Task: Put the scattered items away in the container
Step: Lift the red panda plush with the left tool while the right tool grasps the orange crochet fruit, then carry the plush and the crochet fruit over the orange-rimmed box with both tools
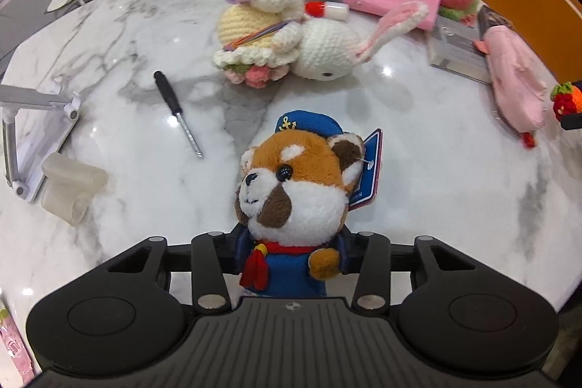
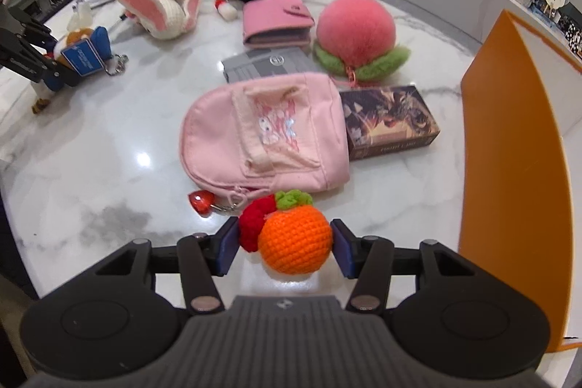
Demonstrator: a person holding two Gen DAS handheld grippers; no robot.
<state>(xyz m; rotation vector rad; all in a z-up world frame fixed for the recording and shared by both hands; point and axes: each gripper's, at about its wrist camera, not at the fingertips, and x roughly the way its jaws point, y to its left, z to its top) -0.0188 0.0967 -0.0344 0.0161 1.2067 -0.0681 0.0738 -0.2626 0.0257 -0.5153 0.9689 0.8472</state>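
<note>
While each gripper grips one toy.

Light: bright, coming from overhead | Glare: white spots shining on the glossy white marble tabletop – soft shadows lying underneath objects | Edges: fisheye bending, corners darkening | Blur: the tall orange container wall smearing slightly

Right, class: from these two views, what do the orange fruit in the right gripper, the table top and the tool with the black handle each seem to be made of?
Orange fruit: crocheted yarn, matte; rows of stitches show.
Table top: looks like polished white marble with grey veins; lamp glints show the gloss, though it could be imitation stone.
Tool: probably a screwdriver with a dark plastic or rubber handle and a shiny metal shaft.
</note>
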